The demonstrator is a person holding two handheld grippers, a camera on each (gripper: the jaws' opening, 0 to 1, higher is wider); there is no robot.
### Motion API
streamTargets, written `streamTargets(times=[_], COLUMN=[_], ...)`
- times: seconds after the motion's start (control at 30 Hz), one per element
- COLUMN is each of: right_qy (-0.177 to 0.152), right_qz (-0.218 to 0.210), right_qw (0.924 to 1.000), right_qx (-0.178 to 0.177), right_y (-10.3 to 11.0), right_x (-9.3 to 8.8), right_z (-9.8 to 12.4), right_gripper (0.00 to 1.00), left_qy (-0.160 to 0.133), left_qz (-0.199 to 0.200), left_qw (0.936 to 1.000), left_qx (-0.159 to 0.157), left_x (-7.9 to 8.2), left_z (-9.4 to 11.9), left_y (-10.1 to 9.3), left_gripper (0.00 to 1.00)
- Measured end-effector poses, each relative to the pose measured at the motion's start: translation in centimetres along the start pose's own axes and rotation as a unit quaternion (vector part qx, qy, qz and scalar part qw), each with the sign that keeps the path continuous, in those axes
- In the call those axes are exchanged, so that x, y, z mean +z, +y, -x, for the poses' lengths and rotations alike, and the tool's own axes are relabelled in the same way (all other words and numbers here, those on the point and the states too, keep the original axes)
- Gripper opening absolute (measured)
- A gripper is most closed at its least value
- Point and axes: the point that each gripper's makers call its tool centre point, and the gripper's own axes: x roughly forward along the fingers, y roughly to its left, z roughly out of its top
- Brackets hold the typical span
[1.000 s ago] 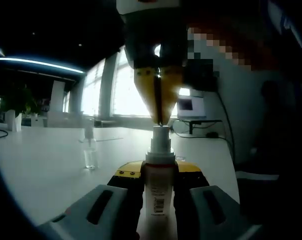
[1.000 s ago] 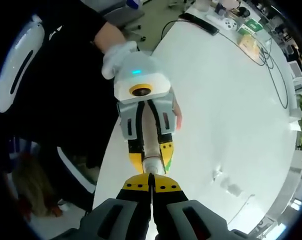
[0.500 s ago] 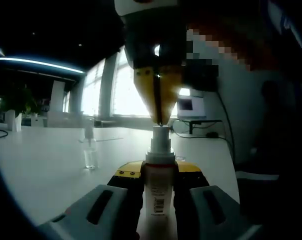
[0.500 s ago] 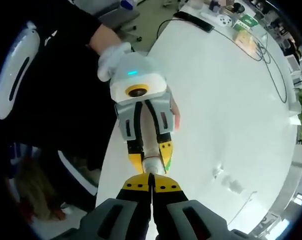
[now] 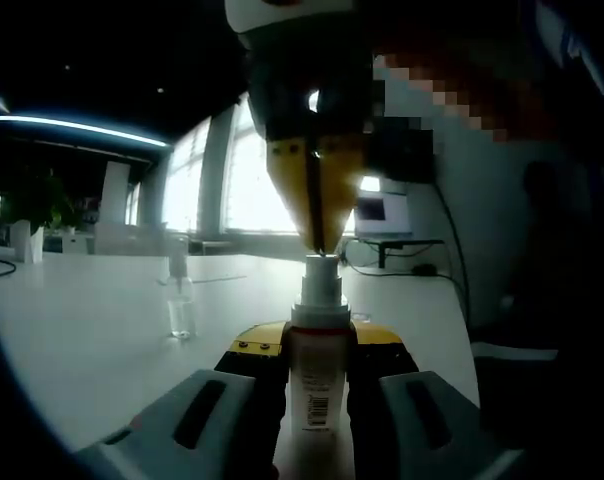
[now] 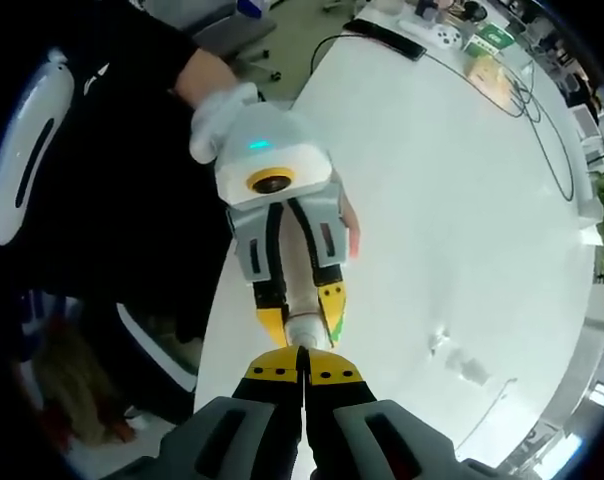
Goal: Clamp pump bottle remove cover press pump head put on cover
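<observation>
A white pump bottle [image 5: 316, 375] with a barcode label stands upright between the jaws of my left gripper [image 5: 317, 340], which is shut on its body. My right gripper [image 5: 318, 243] comes down from above, shut, its yellow tips resting on the pump head [image 5: 321, 272]. In the right gripper view, my right gripper [image 6: 303, 352] points straight down at the pump head [image 6: 303, 331], with the left gripper [image 6: 302, 315] clamped around the bottle below it. The clear cover [image 5: 180, 303] stands apart on the white table, also seen as the small clear cover [image 6: 464, 364].
The white table [image 6: 452, 200] stretches away, with cables [image 6: 527, 110] and small items at its far end. A monitor [image 5: 382, 212] stands behind the bottle. A person in dark clothes, with a gloved hand [image 6: 220, 112], holds the left gripper at the table's edge.
Almost nothing: the right gripper view has tilted slightly. The shut right gripper stays on the pump head and the bottle stays clamped.
</observation>
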Motion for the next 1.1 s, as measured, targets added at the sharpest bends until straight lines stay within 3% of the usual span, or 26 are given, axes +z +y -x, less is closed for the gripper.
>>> streamTargets(times=[0.33,0.73,1.1], right_qy=[0.014,-0.017,-0.01], right_qz=[0.007,0.002,0.006], right_qw=[0.9998,0.9998,0.9999], right_qx=[-0.011,-0.005,-0.007], right_y=[0.12,0.03,0.11], right_x=[0.1,-0.1,-0.04], right_z=[-0.33,0.36,0.31], right_gripper=[0.0,0.0,0.0], left_qy=[0.0,0.0,0.0], left_qz=[0.0,0.0,0.0], left_qw=[1.0,1.0,1.0], left_qx=[0.0,0.0,0.0], left_x=[0.02,0.04,0.05], left_z=[0.01,0.03,0.06], left_y=[-0.04,-0.08,-0.11], left_gripper=[0.13,0.13,0.13])
